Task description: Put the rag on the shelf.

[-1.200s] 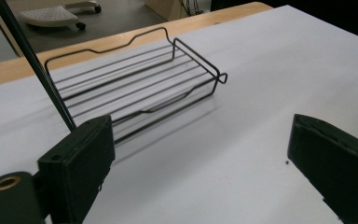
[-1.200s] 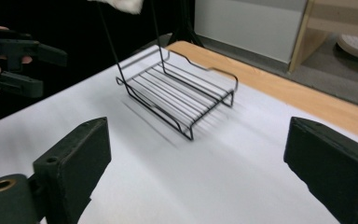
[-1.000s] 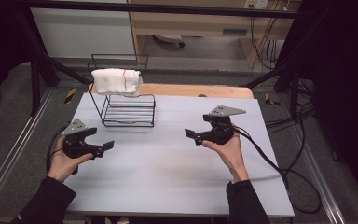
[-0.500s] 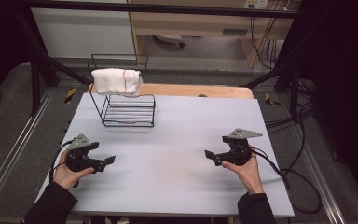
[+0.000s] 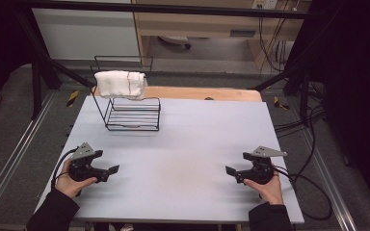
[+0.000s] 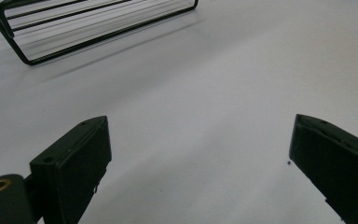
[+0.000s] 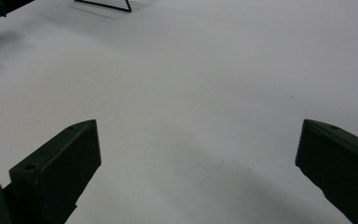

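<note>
Both are gaping wide and empty: left hand-held gripper (image 5: 110, 170), right hand-held gripper (image 5: 231, 172). Reaching toward 11 o'clock, approach the towel (image 5: 120, 84) draping the rack (image 5: 134, 115) slowly.

The right claw (image 7: 198, 175) rises from six o'clock with its two black jaws spread wide, nothing between them but bare pale tabletop (image 7: 205, 84). At eleven o'clock, far off, a corner of the black wire rack (image 7: 106, 4) meets the tabletop.
</note>
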Tool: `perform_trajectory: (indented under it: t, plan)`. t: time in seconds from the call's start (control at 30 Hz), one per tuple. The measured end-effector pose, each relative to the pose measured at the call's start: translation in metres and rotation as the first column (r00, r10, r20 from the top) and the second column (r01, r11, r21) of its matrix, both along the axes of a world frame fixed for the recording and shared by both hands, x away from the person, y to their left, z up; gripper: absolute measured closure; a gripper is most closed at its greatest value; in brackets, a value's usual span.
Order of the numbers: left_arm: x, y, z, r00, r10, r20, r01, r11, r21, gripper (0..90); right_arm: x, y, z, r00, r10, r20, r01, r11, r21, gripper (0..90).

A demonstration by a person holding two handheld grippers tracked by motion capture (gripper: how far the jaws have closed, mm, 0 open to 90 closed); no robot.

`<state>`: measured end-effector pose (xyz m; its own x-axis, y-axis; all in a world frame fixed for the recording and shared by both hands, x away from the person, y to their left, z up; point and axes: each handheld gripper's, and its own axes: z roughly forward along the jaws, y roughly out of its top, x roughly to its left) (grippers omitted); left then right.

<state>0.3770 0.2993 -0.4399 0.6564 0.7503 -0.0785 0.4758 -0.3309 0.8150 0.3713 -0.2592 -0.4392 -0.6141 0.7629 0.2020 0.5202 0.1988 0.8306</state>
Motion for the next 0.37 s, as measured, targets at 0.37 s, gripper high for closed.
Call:
perform_trajectory:
  t: [0.37]
  plan:
    - [-0.0023, 0.0000, -0.0015, 1.0000, -0.005, 0.004, 0.005, 1.0000, 0.007, 5.7, -0.0067, -0.0047, -0.0057, 1.0000, -0.001, -0.009, 0.001, 1.0000, -0.010, 0.6]
